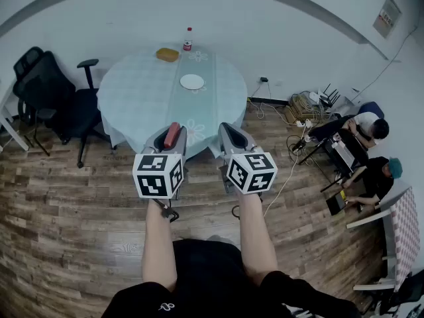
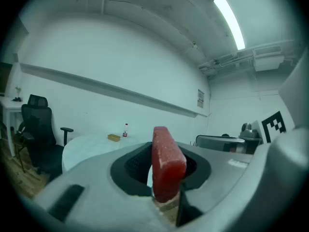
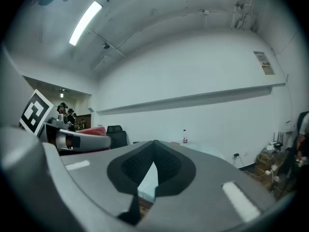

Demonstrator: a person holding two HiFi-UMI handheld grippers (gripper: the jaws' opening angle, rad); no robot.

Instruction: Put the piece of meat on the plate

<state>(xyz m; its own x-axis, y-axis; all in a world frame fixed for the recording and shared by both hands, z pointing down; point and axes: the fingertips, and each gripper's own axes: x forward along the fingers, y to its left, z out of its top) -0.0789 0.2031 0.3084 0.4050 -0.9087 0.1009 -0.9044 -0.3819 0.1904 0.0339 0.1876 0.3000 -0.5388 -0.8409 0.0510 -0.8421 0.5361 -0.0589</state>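
Note:
A red slab of meat (image 1: 172, 135) stands upright between the jaws of my left gripper (image 1: 170, 140), which is shut on it. In the left gripper view the meat (image 2: 166, 163) fills the middle of the jaws. My right gripper (image 1: 230, 134) is held level beside the left one, shut, with nothing in it; its tips (image 3: 154, 144) meet. The white plate (image 1: 192, 81) lies near the middle of a round table (image 1: 139, 91) with a pale cloth. Both grippers hang over the wooden floor, short of the table's near edge.
A bottle (image 1: 188, 40) and a yellow object (image 1: 167, 54) stand at the table's far side. Black office chairs (image 1: 50, 91) are to its left. To the right, cables (image 1: 305, 105) lie by the wall and two people (image 1: 368, 128) sit low.

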